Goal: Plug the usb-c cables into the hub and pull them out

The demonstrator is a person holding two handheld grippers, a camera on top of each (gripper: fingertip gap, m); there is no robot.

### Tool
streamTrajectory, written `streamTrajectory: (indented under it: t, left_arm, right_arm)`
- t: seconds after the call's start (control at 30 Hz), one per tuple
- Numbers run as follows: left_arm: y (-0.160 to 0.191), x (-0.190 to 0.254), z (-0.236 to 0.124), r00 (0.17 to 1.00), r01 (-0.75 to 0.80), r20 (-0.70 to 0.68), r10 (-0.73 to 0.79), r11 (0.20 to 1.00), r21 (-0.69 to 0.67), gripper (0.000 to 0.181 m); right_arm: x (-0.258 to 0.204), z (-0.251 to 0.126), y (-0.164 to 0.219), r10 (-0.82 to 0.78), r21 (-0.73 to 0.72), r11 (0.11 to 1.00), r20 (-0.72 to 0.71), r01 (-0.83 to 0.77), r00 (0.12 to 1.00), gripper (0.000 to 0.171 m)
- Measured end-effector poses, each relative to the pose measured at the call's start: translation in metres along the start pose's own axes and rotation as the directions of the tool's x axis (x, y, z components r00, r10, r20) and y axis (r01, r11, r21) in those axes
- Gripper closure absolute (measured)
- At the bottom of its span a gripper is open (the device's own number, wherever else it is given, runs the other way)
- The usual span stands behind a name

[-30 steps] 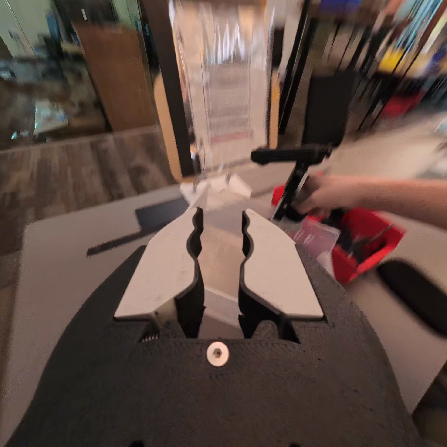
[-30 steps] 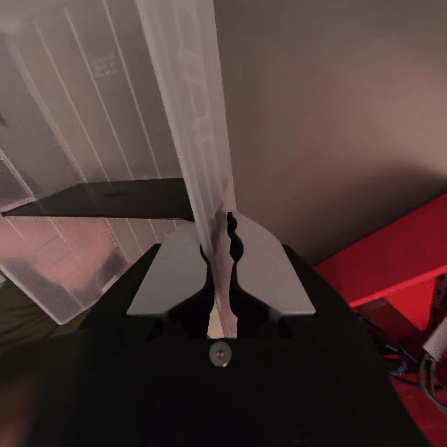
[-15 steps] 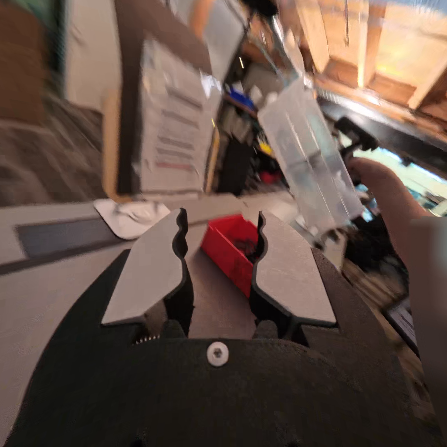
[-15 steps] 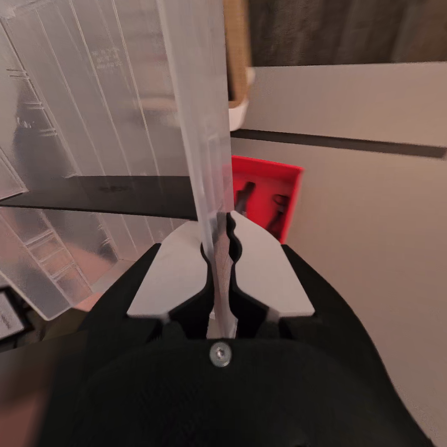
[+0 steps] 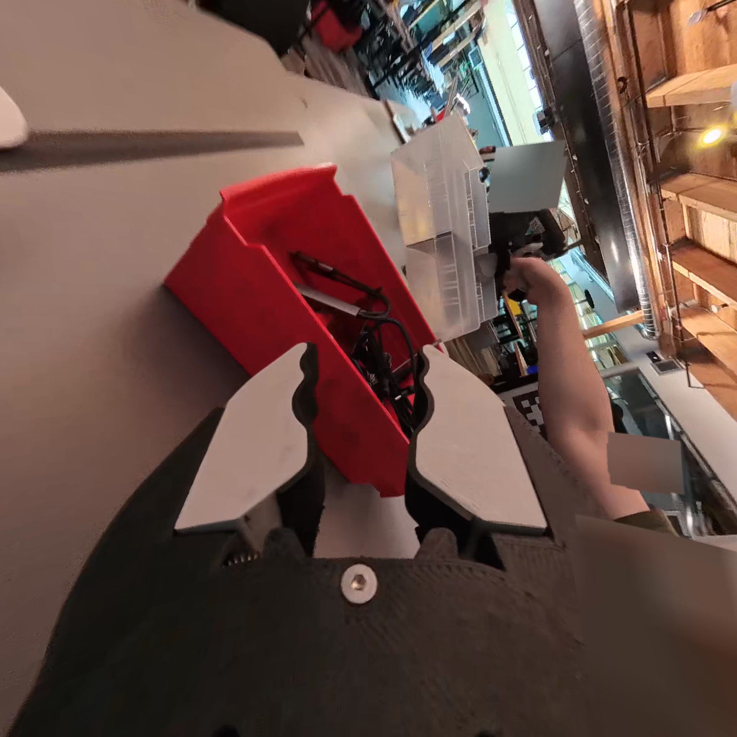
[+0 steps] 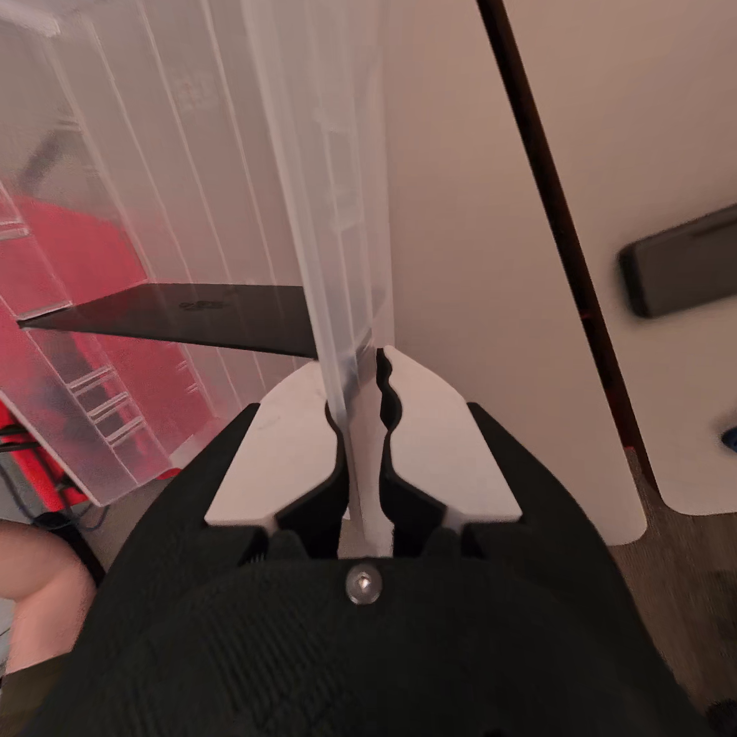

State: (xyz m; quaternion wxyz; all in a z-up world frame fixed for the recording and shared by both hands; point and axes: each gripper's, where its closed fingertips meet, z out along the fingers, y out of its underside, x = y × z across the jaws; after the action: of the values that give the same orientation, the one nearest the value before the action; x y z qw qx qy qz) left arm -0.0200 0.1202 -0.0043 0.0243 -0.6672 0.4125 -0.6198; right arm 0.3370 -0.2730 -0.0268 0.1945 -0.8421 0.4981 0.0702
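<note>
A red bin [image 5: 259,287] lies on the grey table [image 5: 79,319] and holds a tangle of black cables [image 5: 383,359] and a slim grey hub [image 5: 327,299]. My left gripper [image 5: 365,353] is open and empty, its fingertips just above the bin's near end. My right gripper [image 6: 351,359] is shut on the wall of a clear plastic bin [image 6: 199,159] and holds it in the air. In the left wrist view the clear bin [image 5: 438,239] hangs beyond the red bin, held by the right gripper [image 5: 514,239]. The red bin [image 6: 79,255] shows through the clear plastic.
A person's forearm [image 5: 566,359] reaches over the table's far side. A dark flat device [image 6: 678,271] lies on the table [image 6: 458,199] to the right. A dark seam [image 6: 538,199] crosses the tabletop. A black divider [image 6: 179,315] sits inside the clear bin. The grippers' ends are close to 55 cm from one another.
My left gripper has rolled, swung toward the red bin and opened wider. My right gripper has carried the clear bin up and away from the red bin.
</note>
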Motion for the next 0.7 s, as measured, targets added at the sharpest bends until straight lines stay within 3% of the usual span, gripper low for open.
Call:
streamTrajectory:
  t: [0.17,0.4,0.43,0.53,0.7]
  left_arm:
    - [0.032,-0.012,0.05,0.999,-0.017,0.039,0.022,0.992,-0.121,0.127]
    - [0.05,-0.043,0.072,0.957,-0.098,0.247,0.155,0.969,-0.228,0.117]
    - [0.051,-0.042,0.073,0.96,-0.093,0.237,0.147,0.97,-0.225,0.12]
    - [0.057,-0.027,0.073,0.983,-0.066,0.145,0.109,0.96,-0.273,0.151]
    - [0.069,-0.029,0.036,0.975,-0.073,0.156,0.16,0.887,-0.456,0.15]
  right_arm:
    - [0.023,0.03,0.017,0.002,-0.069,0.998,-0.012,-0.003,1.0,0.156]
    - [0.011,0.057,0.022,-0.067,-0.122,0.99,0.014,0.068,0.998,0.156]
    - [0.009,0.06,0.023,-0.079,-0.129,0.988,0.013,0.08,0.997,0.156]
    - [0.002,0.067,0.024,-0.104,-0.149,0.983,0.01,0.104,0.995,0.156]
    - [-0.007,0.072,0.029,-0.121,-0.171,0.978,0.015,0.122,0.992,0.157]
